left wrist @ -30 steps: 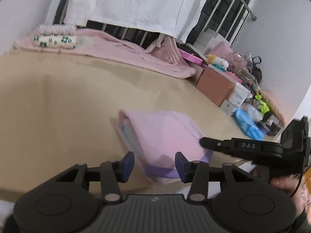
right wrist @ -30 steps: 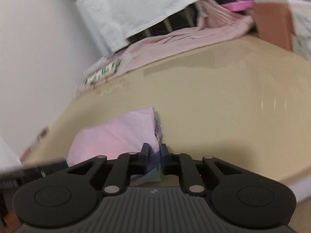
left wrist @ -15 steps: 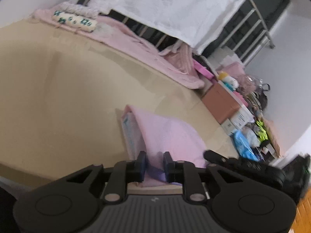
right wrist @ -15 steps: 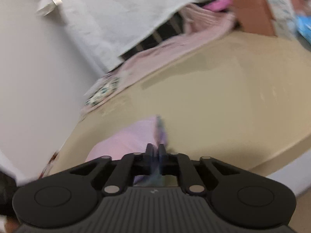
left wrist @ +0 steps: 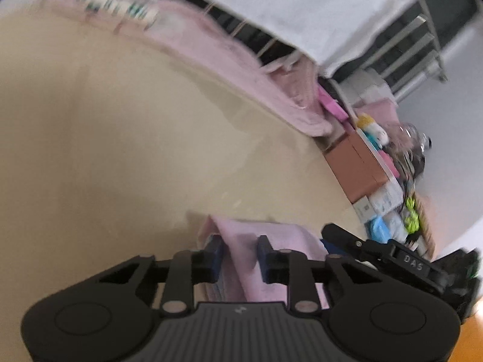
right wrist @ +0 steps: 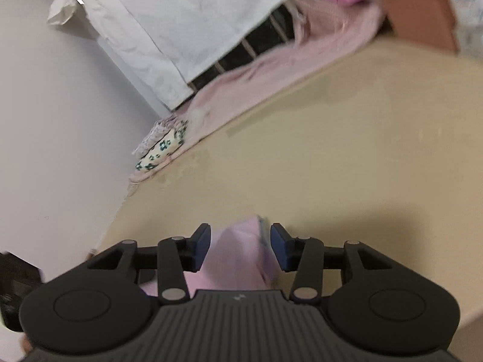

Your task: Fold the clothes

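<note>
Listing what my two wrist cameras give me, item by item.

Folded pink garment [left wrist: 241, 250]: lies at the near edge of the tan bed surface [left wrist: 120, 138], a thin pale blue layer showing along its side. In the right wrist view the same garment [right wrist: 238, 256] comes to a peak between my fingers.

Left gripper [left wrist: 240, 256]: jaws parted, released. The blue pads [left wrist: 215, 255] stand one on each side of a raised fold of the garment, with a gap visible at each pad; I cannot tell whether the left pad brushes the cloth.

Right gripper [right wrist: 240, 247]: jaws spread wide, released. The garment's peak sits in the gap, nearer the right pad [right wrist: 279, 249] than the left, its blue edge just beside that pad.

In the left wrist view, the right gripper [left wrist: 329, 235] reaches in from the right, its tip at the garment's right edge.

Pink blanket [left wrist: 229, 60]: heaped along the far edge of the bed, well apart from the garment.

Small floral cushion [right wrist: 161, 150]: at the far left corner, on the blanket.

White sheet [right wrist: 187, 15]: hanging over a dark railed frame [left wrist: 407, 48] behind the bed.

Brown cardboard box [left wrist: 353, 166]: beyond the bed's right side, among blurred clutter.
</note>
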Demonstrator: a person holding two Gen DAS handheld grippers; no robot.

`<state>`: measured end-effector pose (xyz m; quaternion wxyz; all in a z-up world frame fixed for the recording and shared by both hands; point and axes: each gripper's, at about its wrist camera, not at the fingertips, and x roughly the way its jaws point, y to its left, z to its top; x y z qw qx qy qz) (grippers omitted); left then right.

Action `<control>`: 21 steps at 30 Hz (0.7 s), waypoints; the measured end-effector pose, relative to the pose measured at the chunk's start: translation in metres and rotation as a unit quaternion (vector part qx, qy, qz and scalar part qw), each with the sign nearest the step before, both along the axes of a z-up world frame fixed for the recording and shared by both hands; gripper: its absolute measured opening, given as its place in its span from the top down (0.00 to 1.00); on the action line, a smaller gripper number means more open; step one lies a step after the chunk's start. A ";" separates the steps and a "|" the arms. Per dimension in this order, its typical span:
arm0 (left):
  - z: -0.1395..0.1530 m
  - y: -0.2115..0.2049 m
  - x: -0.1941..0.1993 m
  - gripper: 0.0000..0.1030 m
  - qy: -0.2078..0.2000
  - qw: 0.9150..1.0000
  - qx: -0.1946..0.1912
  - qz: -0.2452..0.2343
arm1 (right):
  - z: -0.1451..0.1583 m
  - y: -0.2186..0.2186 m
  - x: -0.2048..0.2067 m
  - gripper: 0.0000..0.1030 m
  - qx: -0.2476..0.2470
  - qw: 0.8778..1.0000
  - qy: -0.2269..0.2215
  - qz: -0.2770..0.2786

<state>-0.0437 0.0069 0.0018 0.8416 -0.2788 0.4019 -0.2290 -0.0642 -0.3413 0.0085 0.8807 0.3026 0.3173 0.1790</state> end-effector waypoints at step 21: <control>0.000 0.000 0.023 0.97 -0.004 0.999 0.013 0.046 | -0.002 0.004 -0.012 0.78 -0.034 0.998 -0.008 -0.049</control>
